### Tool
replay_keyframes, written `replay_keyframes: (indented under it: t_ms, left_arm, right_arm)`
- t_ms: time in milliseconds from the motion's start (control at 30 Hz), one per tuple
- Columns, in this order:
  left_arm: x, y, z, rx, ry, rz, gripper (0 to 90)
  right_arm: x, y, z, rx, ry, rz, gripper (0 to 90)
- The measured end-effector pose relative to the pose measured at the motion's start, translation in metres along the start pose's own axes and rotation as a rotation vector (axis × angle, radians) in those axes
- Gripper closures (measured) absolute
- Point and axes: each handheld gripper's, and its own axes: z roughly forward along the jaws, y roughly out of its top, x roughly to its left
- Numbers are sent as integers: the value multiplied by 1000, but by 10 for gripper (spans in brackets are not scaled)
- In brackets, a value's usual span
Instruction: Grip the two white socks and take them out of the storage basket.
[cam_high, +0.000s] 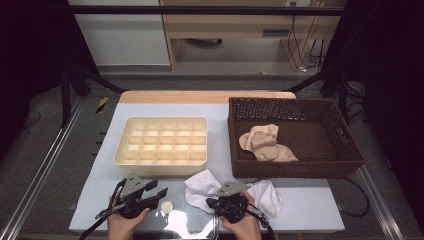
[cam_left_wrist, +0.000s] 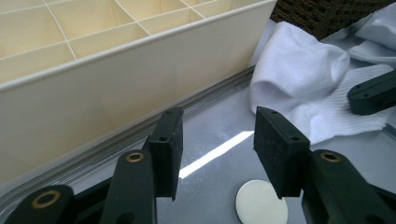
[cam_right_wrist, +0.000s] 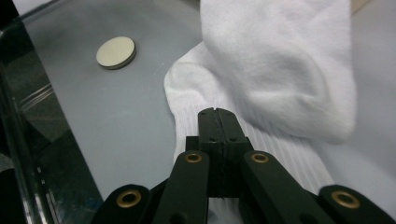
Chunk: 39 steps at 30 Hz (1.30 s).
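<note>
1. At the lower left of the high view, your left gripper (cam_high: 159, 192) hangs over the bench (cam_high: 310, 207) with its fingers (cam_left_wrist: 169, 149) apart and nothing between them; a small round disc (cam_high: 166, 206) lies just beside them.
2. Above it, left of centre, the cream divider tray (cam_high: 161, 141) sits with every compartment bare, so nothing has been sorted into it yet.
3. At lower centre, the white sock (cam_high: 202, 191) lies crumpled on the bench, just below the tray's near right corner and touching the basket's front wall.
4. Your right gripper (cam_high: 214, 202) has its fingers (cam_right_wrist: 218, 135) pressed together over the ribbed cuff of that sock. Whether any cloth is actually pinched between them, I cannot tell; I'd judge the pick-up is just starting.
5. At the right, the brown wicker basket (cam_high: 300, 170) holds beige socks (cam_high: 265, 145), which seem left to do.
6. I see no brand, label or readable writing anywhere.
</note>
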Motion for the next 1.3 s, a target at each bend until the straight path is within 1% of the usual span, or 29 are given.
replay_keyframes:
  t_ms: [100, 167, 267, 333, 367, 400, 467, 533, 633, 733, 867, 900, 967, 1067, 1167, 1200, 1300]
  left_arm:
    - [0, 0, 1, 2, -2, -3, 516]
    - [0, 0, 1, 4, -3, -3, 514]
    - [0, 0, 1, 4, -2, -2, 508]
    - [0, 0, 1, 1, -2, -8, 508]
    - [0, 0, 1, 2, -1, -10, 505]
    - [0, 0, 1, 3, 2, -12, 498]
    - [1, 1, 1, 7, 6, -13, 478]
    - [1, 1, 1, 7, 12, -16, 462]
    - [2, 2, 1, 2, 15, -24, 453]
    - [3, 2, 1, 0, 17, -26, 452]
    - [4, 2, 0, -2, 17, -24, 456]
    - [4, 3, 0, 0, 16, -20, 457]
    - [4, 3, -1, -2, 17, -22, 459]
    - [5, 4, -3, -6, 18, -25, 464]
    - [5, 4, -5, -13, 13, -26, 469]
    - [5, 5, -6, -15, 13, -26, 471]
    - [5, 6, -8, -21, 10, -29, 476]
  right_arm:
    - [-2, -1, -8, -13, 7, 6, 900]
    - [-1, -2, -7, -22, 12, 4, 850]
    - [4, 0, 2, -22, 15, -7, 743]
    - [8, 1, 8, -18, 13, -13, 708]
    - [10, 2, 11, -6, -4, -28, 696]
    - [11, 2, 13, -5, -9, -38, 695]
    - [12, 1, 15, -8, -18, -48, 700]
    - [13, 0, 15, -15, -27, -59, 723]
    - [14, -1, 16, -24, -44, -59, 797]
    - [15, -1, 17, -16, -53, -63, 877]
    - [14, 2, 15, 6, -39, -70, 900]
    - [13, 3, 14, 16, -26, -65, 900]
    - [10, 2, 10, 15, -2, -56, 900]
    - [6, 2, -3, -8, 37, -39, 900]
    - [0, 0, -15, 8, 74, -33, 900]
    - [-2, -3, -19, 12, 69, -41, 900]
    - [-6, -11, -25, 41, 60, -34, 900]
